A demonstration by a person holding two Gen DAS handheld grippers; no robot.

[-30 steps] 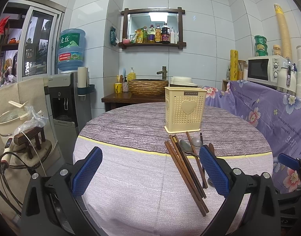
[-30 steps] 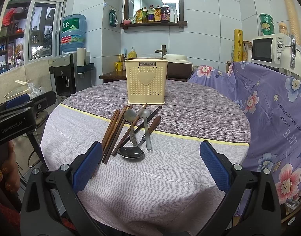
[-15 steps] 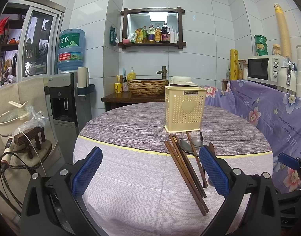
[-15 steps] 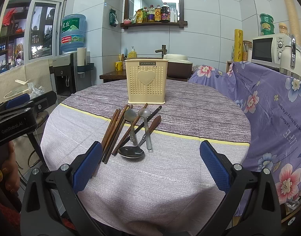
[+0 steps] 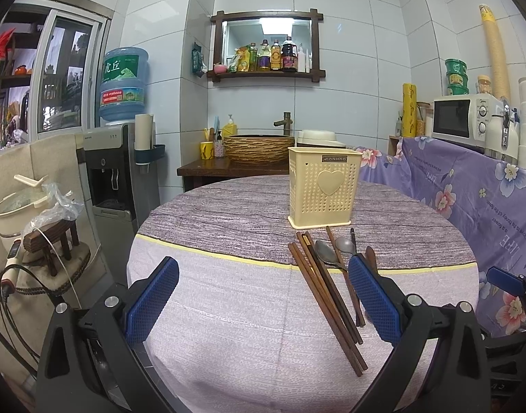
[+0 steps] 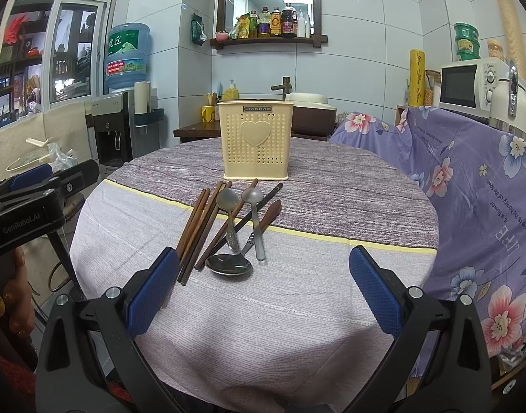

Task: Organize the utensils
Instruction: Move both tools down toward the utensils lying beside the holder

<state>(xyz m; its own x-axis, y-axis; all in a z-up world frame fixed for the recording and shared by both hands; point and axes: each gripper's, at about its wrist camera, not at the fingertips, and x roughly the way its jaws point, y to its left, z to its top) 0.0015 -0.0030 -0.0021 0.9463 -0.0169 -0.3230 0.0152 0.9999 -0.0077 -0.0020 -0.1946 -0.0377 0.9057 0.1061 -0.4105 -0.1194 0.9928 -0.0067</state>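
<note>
**A:** Where are the utensils?

**B:** They lie in a loose pile on the round table, just in front of a cream perforated holder that stands upright and bears a heart on its face. In the right wrist view the pile sits ahead of the right gripper, between its fingers and closer to the left one.

**A:** What is in the pile?

**B:** A bundle of brown wooden chopsticks fans out on the left side. Beside them lie two metal spoons with bowls toward the holder, a dark chopstick, a brown wooden-handled piece, and a larger spoon with its bowl nearest the gripper.

**A:** Is either gripper holding something?

**B:** No. The right gripper's blue fingers are spread wide and grasp nothing. The left gripper is spread wide too, with nothing between its pads.

**A:** How does the pile look from the left side?

**B:** The chopsticks run from the holder toward the right finger, which hides part of the spoons.

**A:** And the surroundings?

**B:** A purple floral cloth drapes to the right; a water dispenser stands to the left.
</note>
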